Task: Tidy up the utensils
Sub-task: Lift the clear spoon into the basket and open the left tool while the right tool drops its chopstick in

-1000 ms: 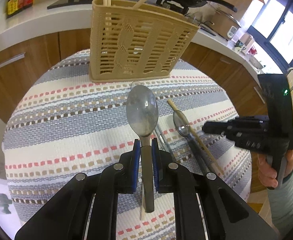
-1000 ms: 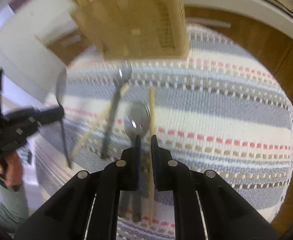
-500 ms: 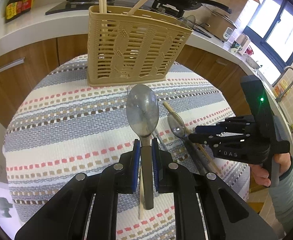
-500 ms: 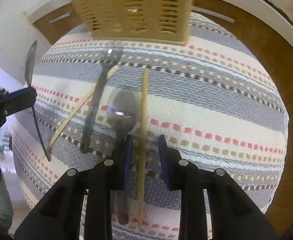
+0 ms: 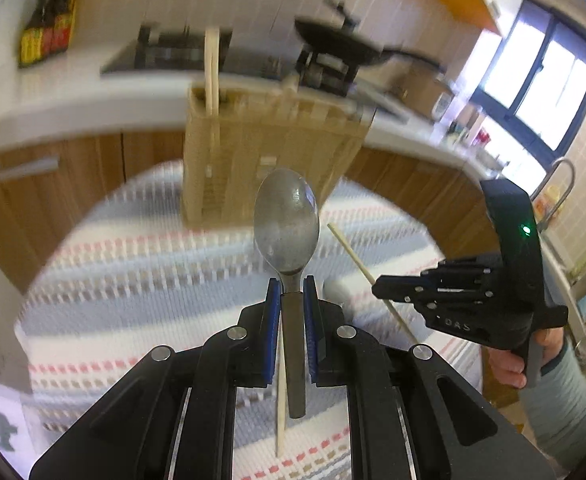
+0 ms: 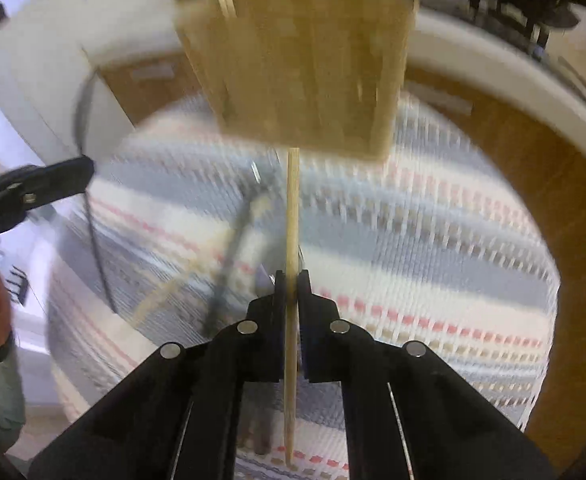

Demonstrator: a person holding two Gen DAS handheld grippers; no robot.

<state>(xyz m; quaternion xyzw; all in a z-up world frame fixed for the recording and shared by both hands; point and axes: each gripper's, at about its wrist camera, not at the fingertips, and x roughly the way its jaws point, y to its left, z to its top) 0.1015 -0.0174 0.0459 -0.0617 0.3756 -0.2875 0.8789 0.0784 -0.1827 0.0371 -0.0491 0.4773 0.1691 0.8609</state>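
My left gripper [image 5: 291, 286] is shut on a metal spoon [image 5: 286, 228], bowl up, held above the striped cloth in front of the tan slotted utensil basket [image 5: 269, 148]. My right gripper [image 6: 291, 280] is shut on a wooden chopstick [image 6: 292, 216] that points at the basket [image 6: 301, 64]. In the left wrist view the right gripper [image 5: 381, 290] holds that chopstick [image 5: 357, 264] to the spoon's right. The basket holds chopsticks [image 5: 211, 76]. A dark-handled spoon and another chopstick [image 6: 233, 236] lie blurred on the cloth.
The round table has a striped woven cloth [image 5: 133, 272]. Behind it run a white counter with wooden cabinets [image 5: 45, 168], a stove with a black pan [image 5: 345, 50], and sauce bottles [image 5: 49, 28]. The left gripper [image 6: 33, 192] shows at the left of the right wrist view.
My right gripper closed on the chopstick and lifted it off the cloth. My left gripper rose with the spoon, toward the basket. Both views are motion-blurred now.
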